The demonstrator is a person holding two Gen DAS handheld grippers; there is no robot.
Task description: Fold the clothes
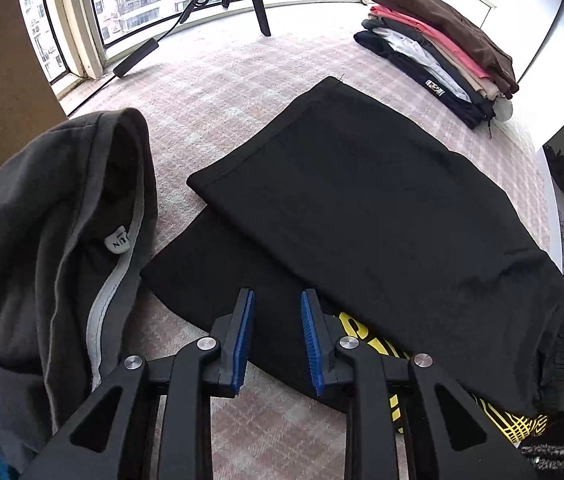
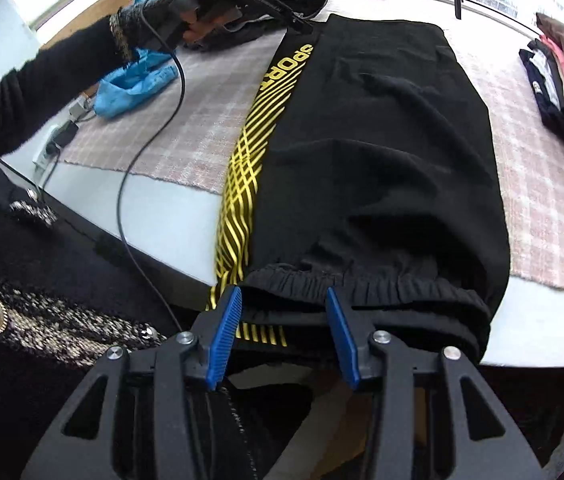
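i judge one fold done: the black track trousers with a yellow printed side stripe lie doubled on the bench, waistband at six o'clock. left gripper and right gripper gape empty; next, regrip for another fold.

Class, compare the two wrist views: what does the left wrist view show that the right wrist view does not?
Left only: the left gripper, open over the black shorts, and a grey garment's label.
Right only: the right gripper, open above the elastic waistband, a blue cloth, and a dark sleeve.
Both: the shorts' yellow print, the folded stack, and the checked mat.
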